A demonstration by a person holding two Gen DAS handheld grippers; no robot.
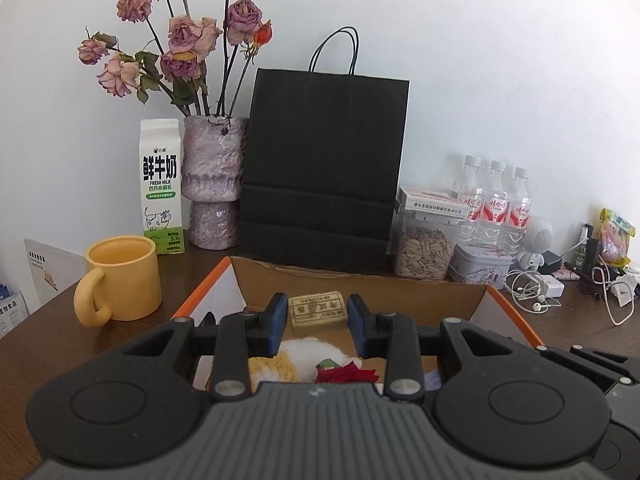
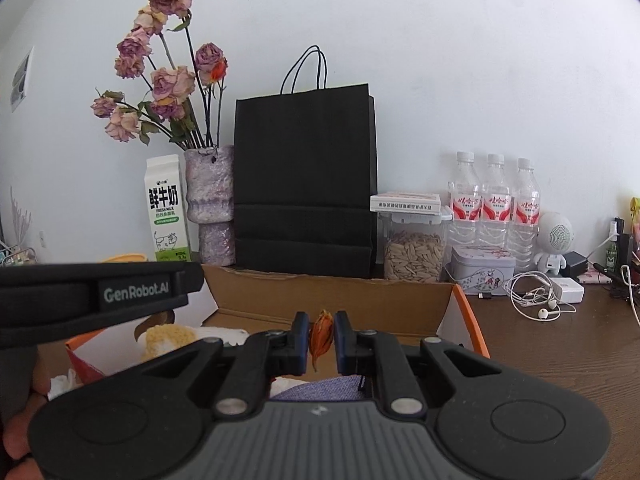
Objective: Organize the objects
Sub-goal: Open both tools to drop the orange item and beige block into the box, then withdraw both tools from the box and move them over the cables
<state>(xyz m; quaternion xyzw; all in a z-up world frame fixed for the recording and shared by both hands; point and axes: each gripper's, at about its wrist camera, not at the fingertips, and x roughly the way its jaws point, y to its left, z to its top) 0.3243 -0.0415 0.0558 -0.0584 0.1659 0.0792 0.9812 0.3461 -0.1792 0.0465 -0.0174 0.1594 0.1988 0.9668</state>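
While left gripper (image 1: 318, 316) clamps stiff soap-like block (image 1: 318, 312), right gripper (image 2: 322, 334) pinches fragile dried orange flower (image 2: 322, 330) over cardboard box (image 2: 332, 296); hold gently.

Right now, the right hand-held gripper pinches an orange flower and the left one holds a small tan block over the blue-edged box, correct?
Not quite: the cardboard box has orange edges, as the right wrist view shows. The right hand-held gripper does pinch the orange flower, and the left hand-held gripper holds the tan block.
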